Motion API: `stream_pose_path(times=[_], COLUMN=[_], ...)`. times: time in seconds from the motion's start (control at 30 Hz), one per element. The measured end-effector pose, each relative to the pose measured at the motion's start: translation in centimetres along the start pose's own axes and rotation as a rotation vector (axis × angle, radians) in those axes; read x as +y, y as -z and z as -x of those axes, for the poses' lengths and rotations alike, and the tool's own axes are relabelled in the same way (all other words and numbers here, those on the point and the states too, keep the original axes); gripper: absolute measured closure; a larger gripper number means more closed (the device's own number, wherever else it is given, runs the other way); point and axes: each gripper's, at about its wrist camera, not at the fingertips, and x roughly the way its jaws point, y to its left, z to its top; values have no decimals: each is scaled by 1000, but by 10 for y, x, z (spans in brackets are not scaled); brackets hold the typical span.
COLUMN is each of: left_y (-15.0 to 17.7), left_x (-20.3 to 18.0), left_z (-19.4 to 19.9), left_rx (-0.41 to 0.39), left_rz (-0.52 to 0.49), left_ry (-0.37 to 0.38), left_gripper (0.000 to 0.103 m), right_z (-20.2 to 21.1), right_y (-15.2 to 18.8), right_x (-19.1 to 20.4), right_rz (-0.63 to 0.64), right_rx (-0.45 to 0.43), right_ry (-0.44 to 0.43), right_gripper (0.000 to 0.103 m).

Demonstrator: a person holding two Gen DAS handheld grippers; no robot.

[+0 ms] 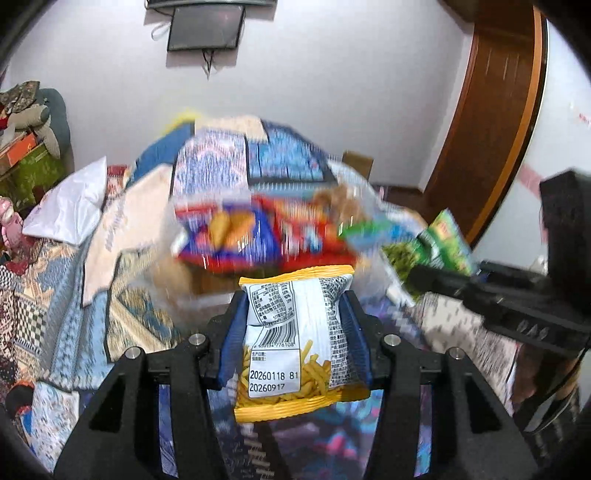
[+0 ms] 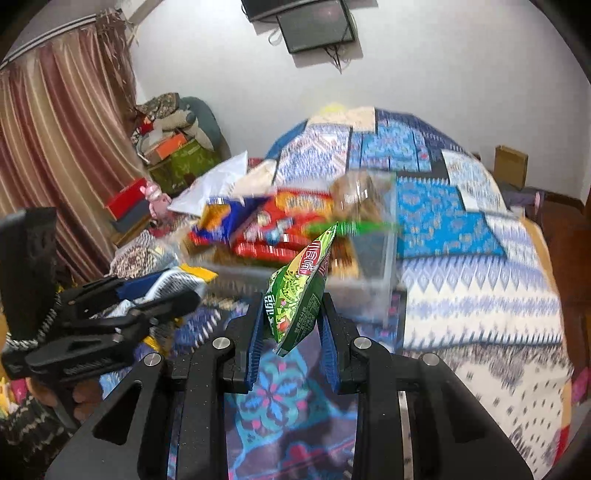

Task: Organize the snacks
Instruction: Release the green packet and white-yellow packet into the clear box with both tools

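Observation:
My left gripper (image 1: 295,314) is shut on a yellow-and-white fries snack bag (image 1: 291,343), back label facing the camera, held in the air before a clear plastic box (image 1: 207,291). My right gripper (image 2: 293,317) is shut on a green pea snack bag (image 2: 299,288), also held up before the clear box (image 2: 373,284). The box holds several red and blue snack packs (image 2: 273,225). The right gripper and its green bag (image 1: 443,243) show at the right of the left wrist view. The left gripper with its bag (image 2: 173,284) shows at the left of the right wrist view.
The box stands on a bed with a blue patterned quilt (image 2: 443,206). A white pillow (image 1: 70,206) lies at the left. Clutter and boxes (image 2: 170,151) stand by a curtain (image 2: 55,147). A wooden door (image 1: 495,129) is at the right. A screen (image 2: 314,26) hangs on the wall.

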Motion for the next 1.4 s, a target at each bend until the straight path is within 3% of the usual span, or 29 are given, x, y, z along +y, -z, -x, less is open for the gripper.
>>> stream_pose_path(times=[0.27, 0.6, 0.77, 0.93, 1.17, 1.4], left_y=[-55, -81, -83, -80, -75, -67], left_x=[2, 16, 16, 20, 11, -13], left_z=[-2, -58, -76, -80, -45, 35], left_rx=[-94, -43, -19, -4, -57, -204], left_rz=[-3, 6, -6, 27, 18, -20], left_ry=[-9, -44, -80, -51, -40, -55], left_gripper=[53, 53, 51, 50, 50, 50], right_z=[-8, -48, -69, -68, -37, 21], right_y=[-41, -76, -78, -71, -68, -65], right_x=[2, -6, -7, -7, -3, 12], right_rz=[30, 44, 78, 103, 93, 82], right_rx=[-64, -66, -46, -36, -66, -158], right_ry=[9, 18, 48, 75, 58, 51], right_gripper=[77, 77, 76, 73, 73, 73])
